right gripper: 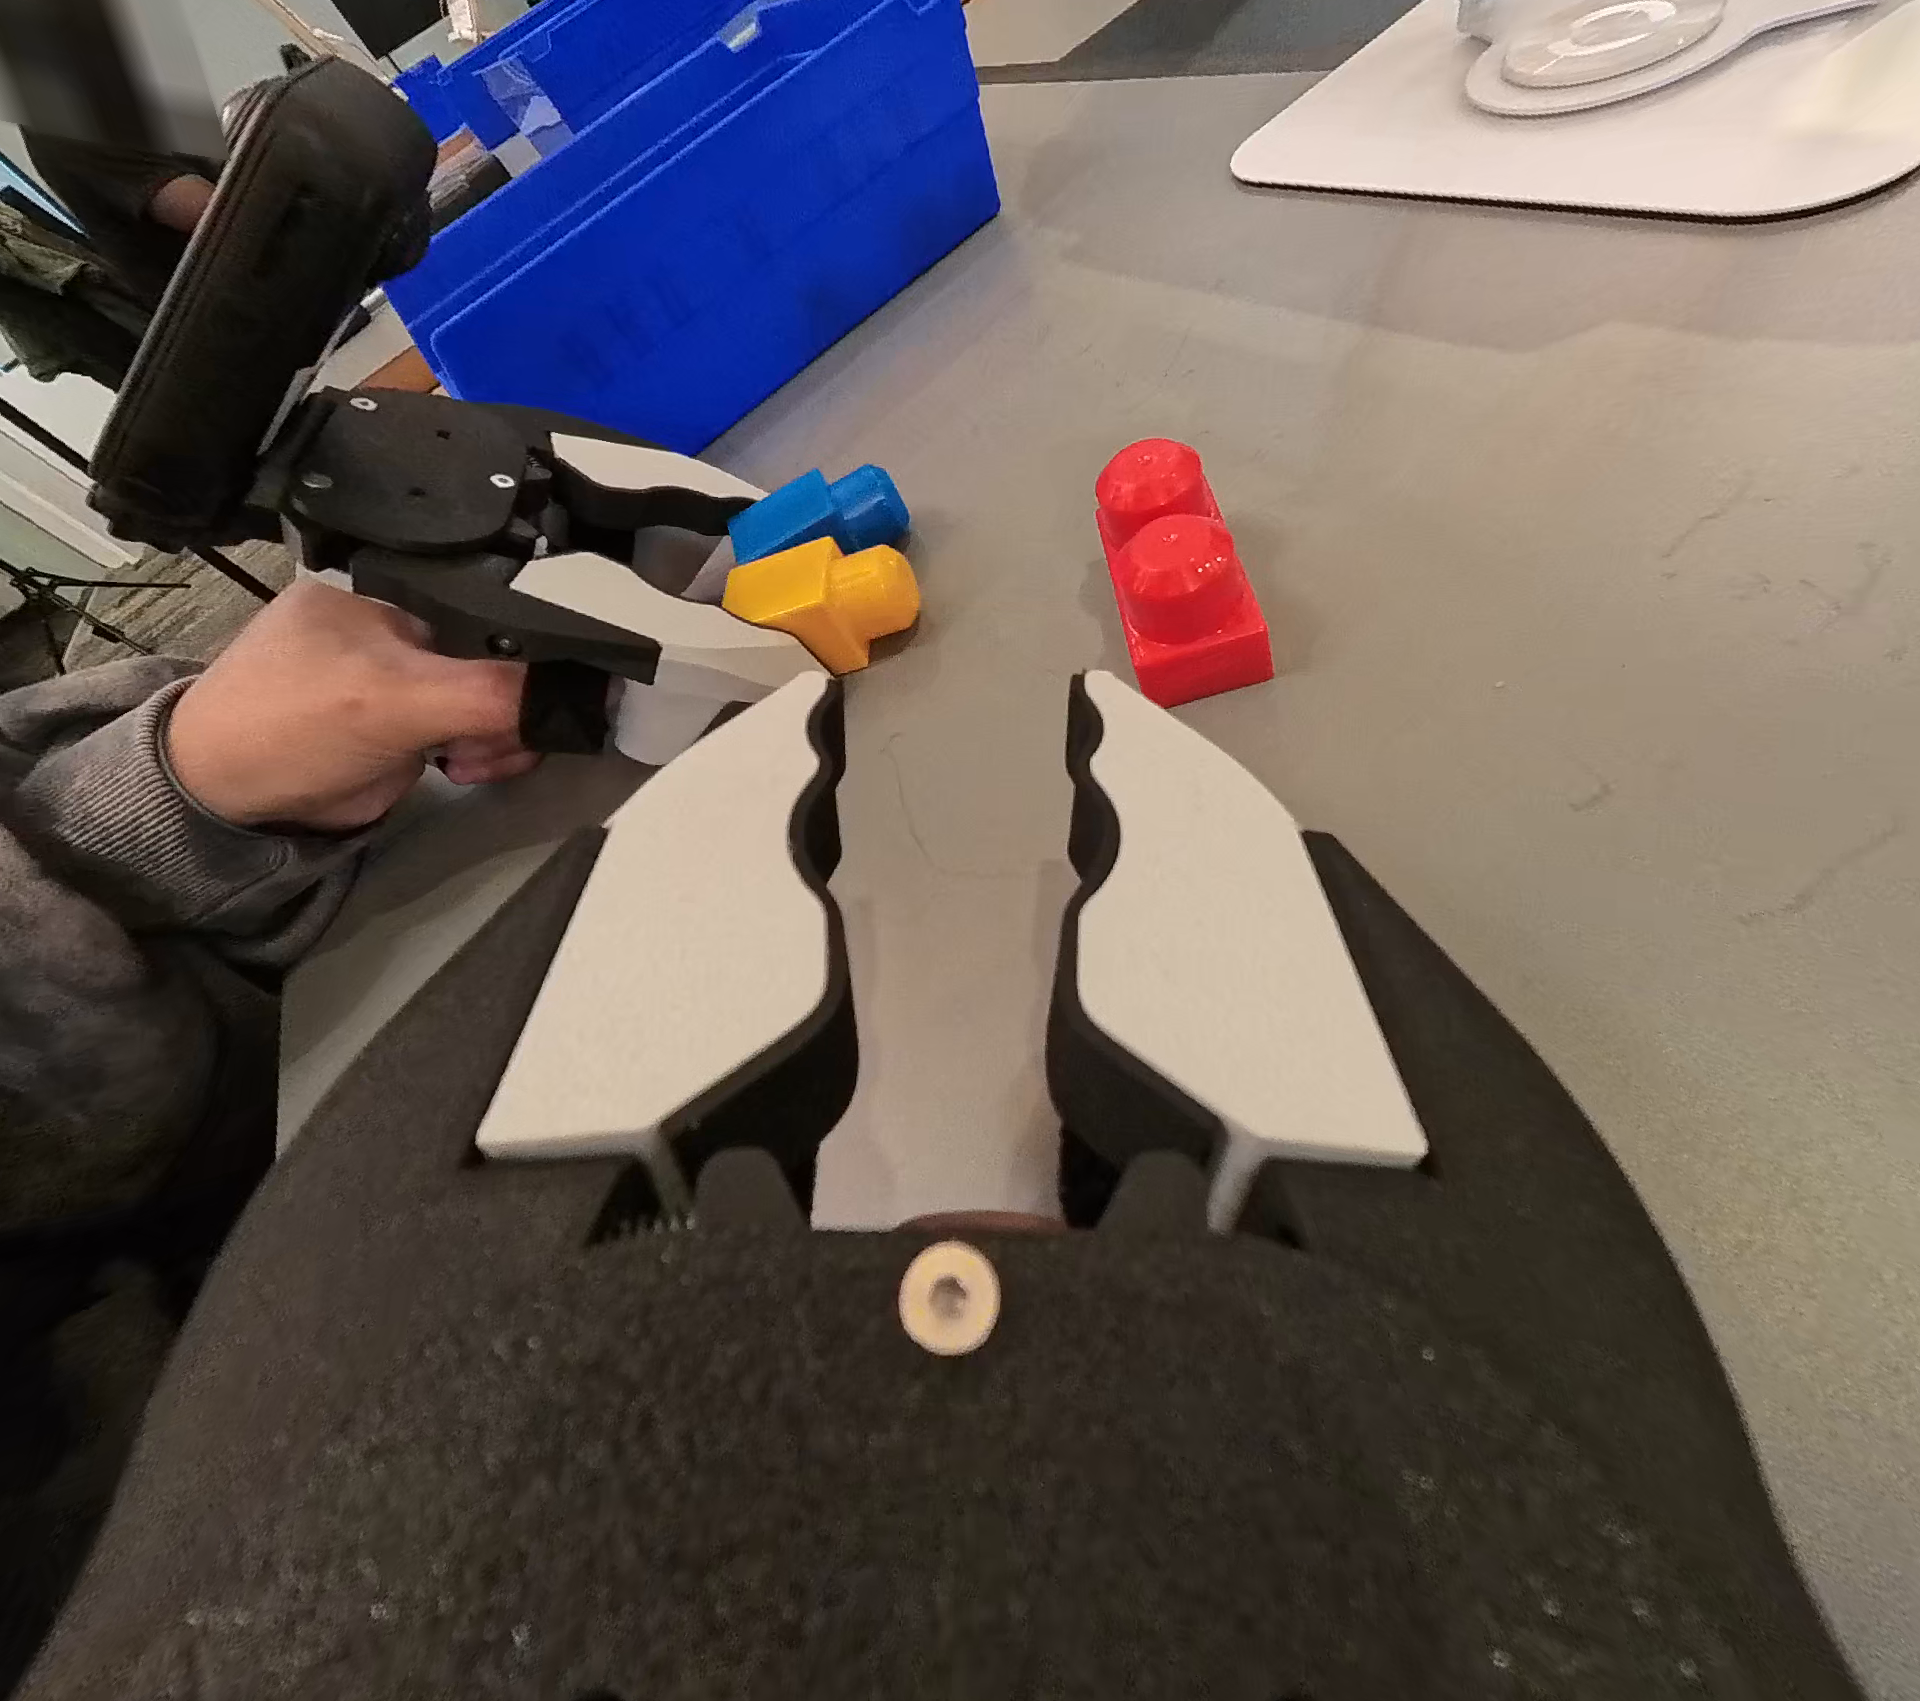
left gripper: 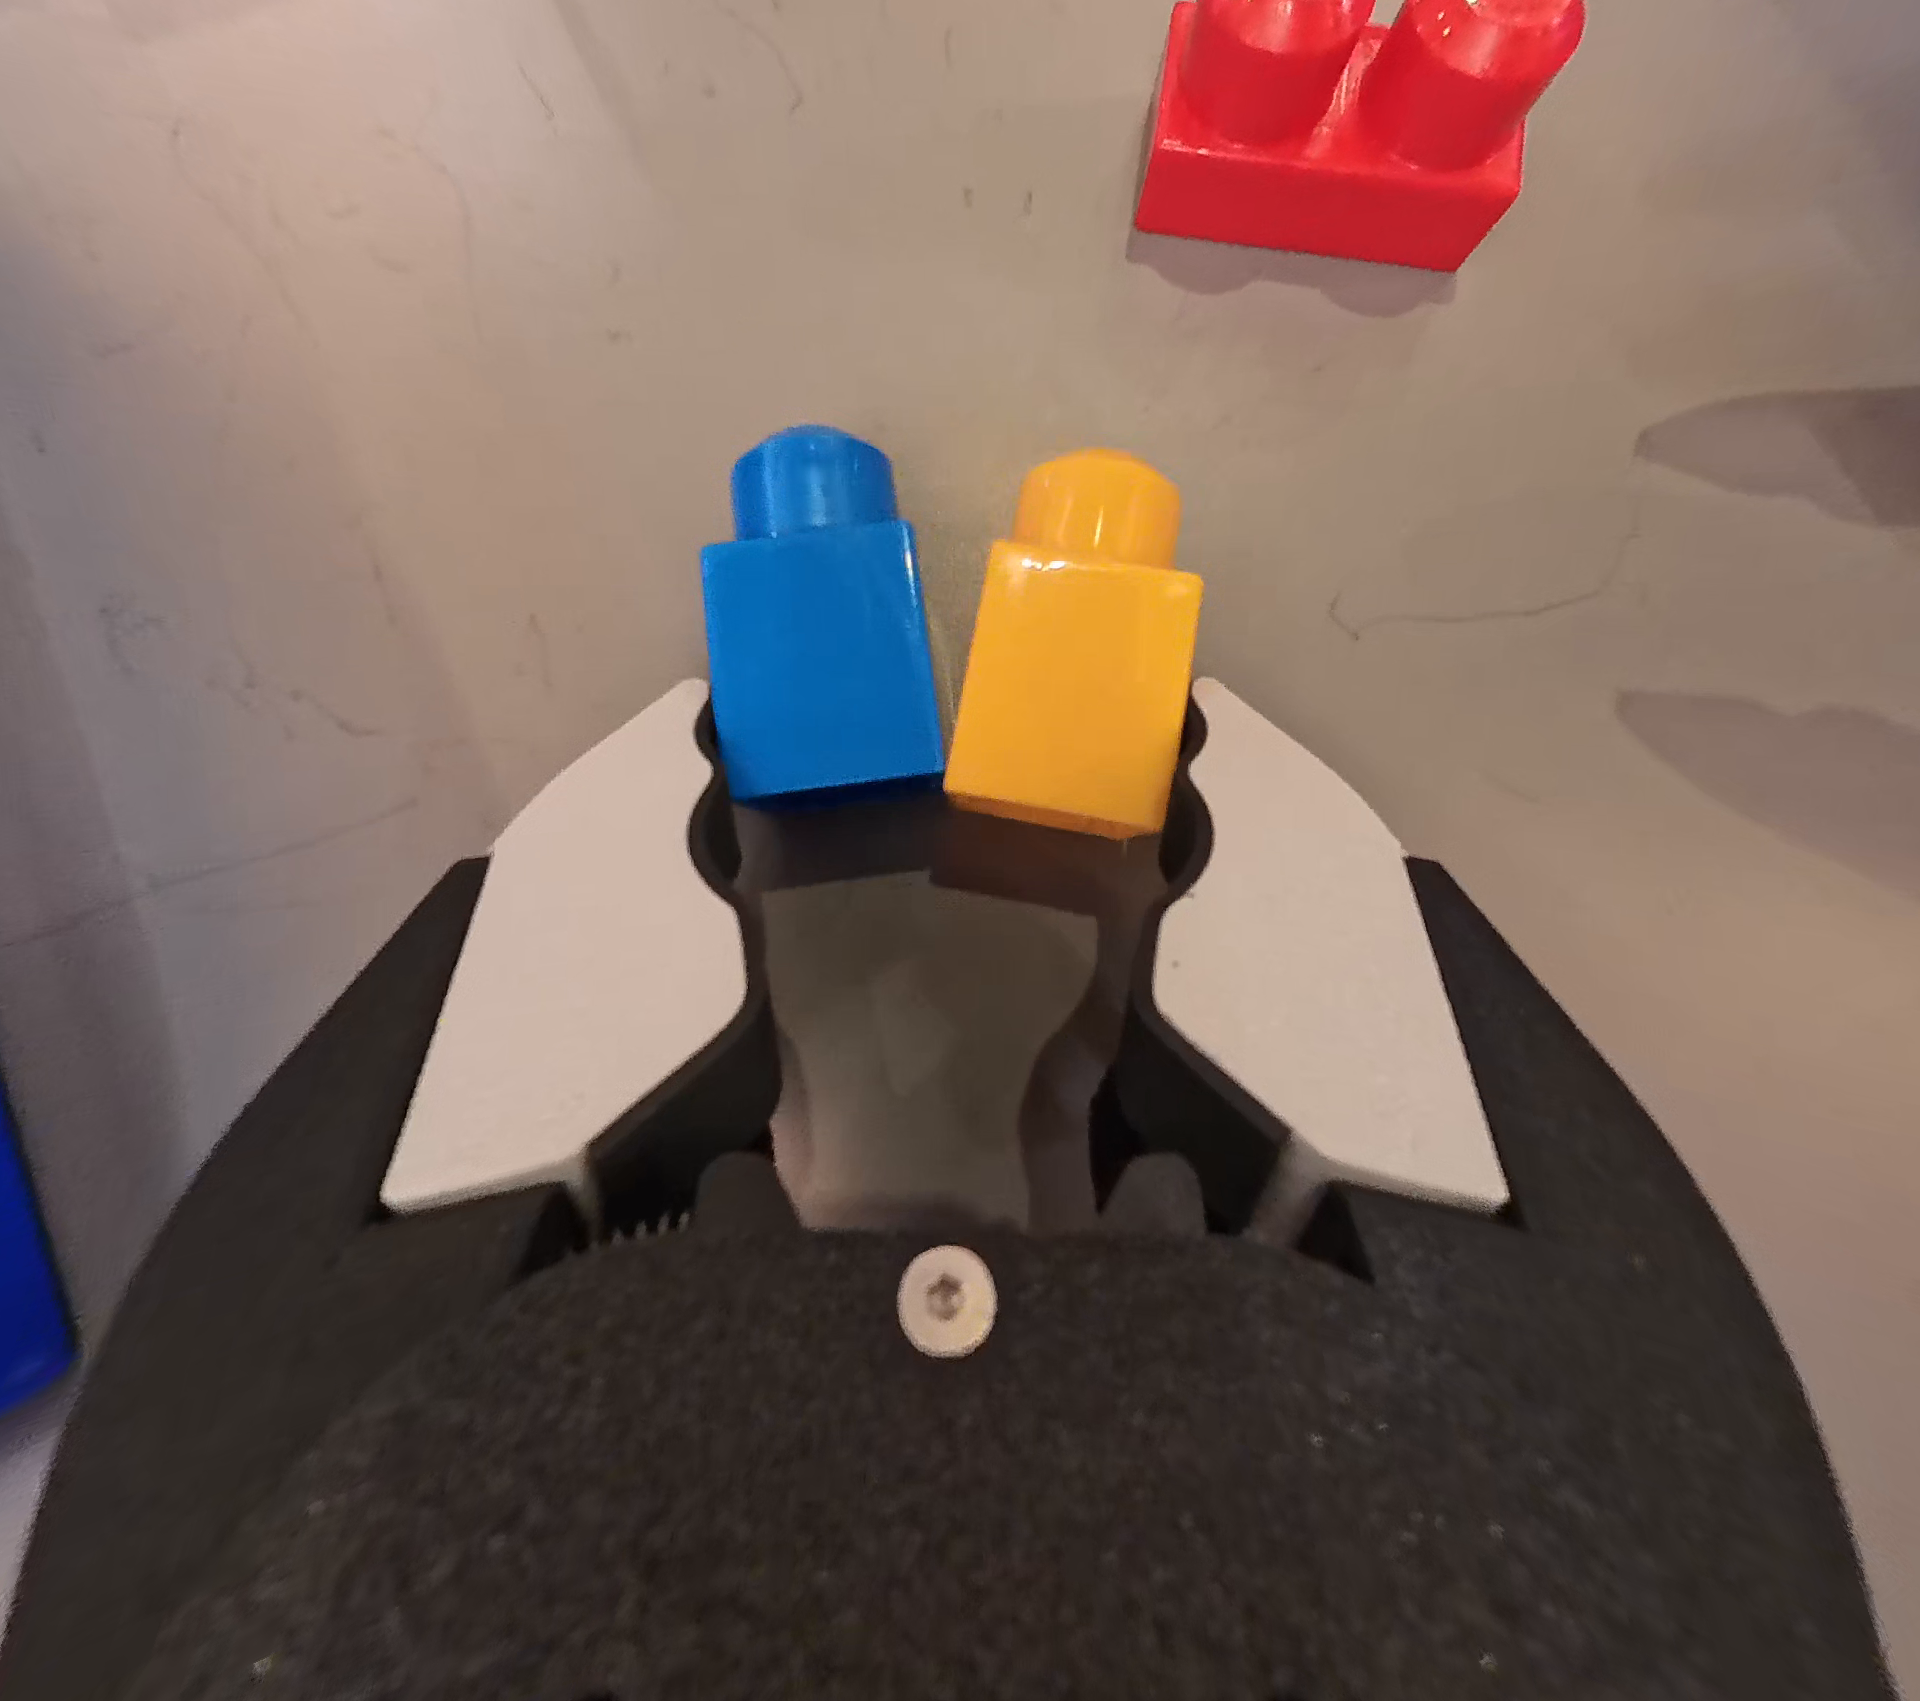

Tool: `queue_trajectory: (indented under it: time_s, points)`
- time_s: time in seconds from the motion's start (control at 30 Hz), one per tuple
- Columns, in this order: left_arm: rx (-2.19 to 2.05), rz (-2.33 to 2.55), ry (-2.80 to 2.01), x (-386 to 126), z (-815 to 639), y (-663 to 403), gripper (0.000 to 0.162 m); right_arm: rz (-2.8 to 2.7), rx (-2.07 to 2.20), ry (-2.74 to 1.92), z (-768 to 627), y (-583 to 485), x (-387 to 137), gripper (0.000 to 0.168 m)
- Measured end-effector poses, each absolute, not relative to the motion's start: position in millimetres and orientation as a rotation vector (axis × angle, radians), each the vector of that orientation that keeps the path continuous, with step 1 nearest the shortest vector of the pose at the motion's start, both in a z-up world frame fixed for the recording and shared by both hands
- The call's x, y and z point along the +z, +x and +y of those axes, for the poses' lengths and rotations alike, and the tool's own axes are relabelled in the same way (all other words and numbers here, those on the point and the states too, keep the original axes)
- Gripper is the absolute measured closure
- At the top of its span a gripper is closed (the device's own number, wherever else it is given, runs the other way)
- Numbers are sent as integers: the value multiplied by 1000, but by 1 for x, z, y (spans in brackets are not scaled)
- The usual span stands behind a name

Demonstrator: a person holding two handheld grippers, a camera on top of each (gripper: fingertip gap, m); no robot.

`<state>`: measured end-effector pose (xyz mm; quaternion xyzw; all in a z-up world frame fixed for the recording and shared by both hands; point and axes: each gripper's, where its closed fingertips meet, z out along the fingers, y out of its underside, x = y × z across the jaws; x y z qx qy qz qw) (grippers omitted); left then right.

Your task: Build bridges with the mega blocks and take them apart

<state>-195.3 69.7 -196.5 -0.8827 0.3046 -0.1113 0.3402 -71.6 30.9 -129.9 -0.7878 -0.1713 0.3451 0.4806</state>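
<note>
On a grey table (right gripper: 1455, 508), the left gripper (left gripper: 951, 747) clamps two single-stud blocks side by side between its fingers, a blue block (left gripper: 821, 664) and a yellow block (left gripper: 1075, 685). A red two-stud block (right gripper: 1179, 576) stands apart to their right. The right gripper (right gripper: 954, 701) hovers nearer, jaws apart and empty. A blue bin (right gripper: 727, 238) sits farther back.

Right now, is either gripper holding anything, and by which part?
The left gripper clamps the blue block and yellow block side by side, by their base ends, studs pointing away. The right gripper is open and holds nothing.
</note>
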Motion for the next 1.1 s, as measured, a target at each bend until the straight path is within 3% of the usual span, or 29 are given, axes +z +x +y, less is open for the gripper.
queue_trajectory:
  time_s: [0.37, 0.43, 0.57, 0.7, 0.83, 1.1]
  points:
    - [-290, 832, -2302, -196, 65, -199, 81, -417, 840, -1922, 31, -71, -130, 127]
    - [-284, 826, -2298, -192, 65, -199, 69, -418, 842, -1924, 31, -72, -131, 127]
    - [-275, 833, -2315, -184, 66, -196, 68, -424, 840, -1925, 30, -72, -130, 127]
    - [-264, 840, -2391, -191, 72, -195, 69, -428, 842, -1926, 30, -73, -131, 127]
    - [-255, 825, -2478, -197, 72, -197, 82, -432, 844, -1932, 29, -74, -132, 127]
    - [-239, 887, -2476, -196, 68, -197, 85, -436, 843, -1933, 29, -75, -132, 127]
